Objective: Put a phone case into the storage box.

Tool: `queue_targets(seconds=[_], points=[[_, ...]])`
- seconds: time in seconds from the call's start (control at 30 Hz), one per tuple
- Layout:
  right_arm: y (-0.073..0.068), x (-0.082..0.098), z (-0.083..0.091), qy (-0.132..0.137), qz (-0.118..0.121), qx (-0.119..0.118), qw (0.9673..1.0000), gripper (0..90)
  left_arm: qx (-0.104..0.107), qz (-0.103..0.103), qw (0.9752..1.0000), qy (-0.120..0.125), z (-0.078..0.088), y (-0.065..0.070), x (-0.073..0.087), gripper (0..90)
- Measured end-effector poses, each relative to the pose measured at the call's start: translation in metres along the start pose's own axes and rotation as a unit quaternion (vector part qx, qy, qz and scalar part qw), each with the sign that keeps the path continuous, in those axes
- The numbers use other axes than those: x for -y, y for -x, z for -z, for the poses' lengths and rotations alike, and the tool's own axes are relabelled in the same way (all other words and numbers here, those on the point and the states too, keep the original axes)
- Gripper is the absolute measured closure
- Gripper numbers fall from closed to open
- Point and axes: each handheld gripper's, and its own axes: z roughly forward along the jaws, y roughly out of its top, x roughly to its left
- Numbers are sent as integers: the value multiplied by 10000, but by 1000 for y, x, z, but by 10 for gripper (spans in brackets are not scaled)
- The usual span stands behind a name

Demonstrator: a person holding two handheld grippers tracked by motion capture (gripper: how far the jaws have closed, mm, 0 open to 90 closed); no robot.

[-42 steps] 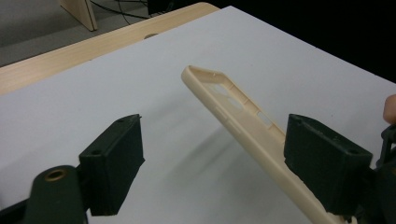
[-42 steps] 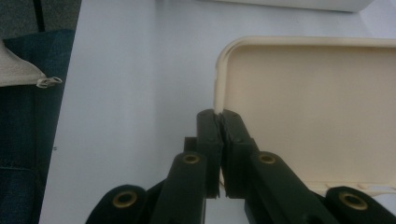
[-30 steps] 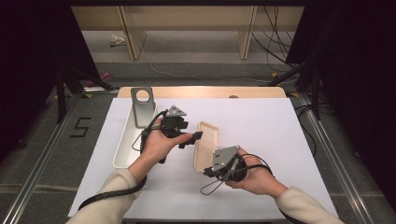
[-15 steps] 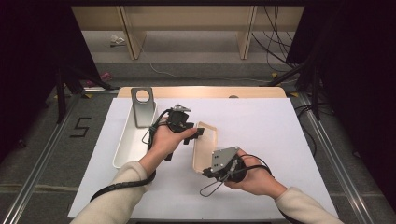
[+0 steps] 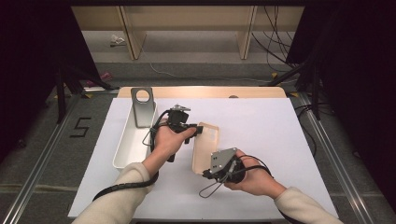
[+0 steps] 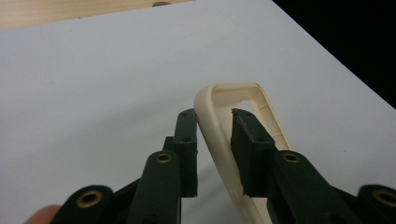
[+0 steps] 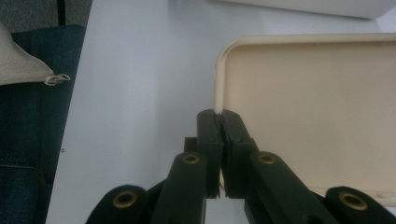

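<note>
A shallow cream tray (image 5: 208, 145) lies lengthwise on the white mat, held at both ends. In the left gripper view its raised rim (image 6: 219, 95) runs between the jaws. My left gripper (image 5: 200, 130) (image 6: 213, 115) has just been closing, and its pads now press the rim at the tray's far left corner. My right gripper (image 5: 206, 171) (image 7: 218, 114) is shut on the near edge of the cream tray (image 7: 317, 102), its jaws pinched tight on the thin lip.
A long white bin (image 5: 127, 145) lies left of the hands, with a grey metal stand (image 5: 142, 106) at its far end. The white mat (image 5: 266, 126) covers a wooden table (image 5: 205, 92). Blue trousers (image 7: 28, 140) are at the left of the right gripper view.
The left hand has shifted slightly toward the tray's far corner and its jaws have narrowed onto the rim. The right hand and its grip have stayed the same.
</note>
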Motion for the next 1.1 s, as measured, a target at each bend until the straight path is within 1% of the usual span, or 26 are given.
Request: queue_targets(seconds=[0.1,0.2,0.33,0.47,0.6,0.63,0.67,0.7,0.77,0.8,0.87,0.97,1.07,1.1], points=[[0,1,-2,-32,21,-16,10000,882,41,47,10000,74,2,3,0,749],[0,1,-4,-83,20,-31,10000,883,131,142,9996,194,4,6,-1,776],[1,2,-6,-99,8,-46,9999,883,206,167,9993,279,6,10,-2,808],[2,3,-6,-149,-10,-16,9999,882,269,137,9989,348,8,13,-3,819],[3,4,-7,-160,-28,71,9998,874,380,130,9979,505,11,17,-4,825],[4,5,-7,-141,-44,96,9998,860,347,12,9980,525,11,18,-5,827],[4,5,-7,-169,-48,135,9998,841,226,-172,9981,539,12,19,-5,828],[4,6,-7,-166,-64,220,9996,802,141,-313,9978,573,13,20,-4,828],[6,8,-6,-100,-193,379,9990,727,179,-244,9974,661,14,18,-4,828],[8,8,-5,-60,-215,443,9988,690,151,-291,9968,728,15,17,-4,828],[10,9,-3,62,-358,565,9977,593,79,-394,9959,811,16,17,-4,828],[14,11,0,216,-601,723,9953,446,8,-484,9946,916,19,14,-3,828],[18,12,4,398,-882,826,9919,349,-108,-659,9920,1075,23,12,-3,828],[19,13,6,440,-952,870,9907,325,-109,-656,9915,1114,24,11,-3,827]])
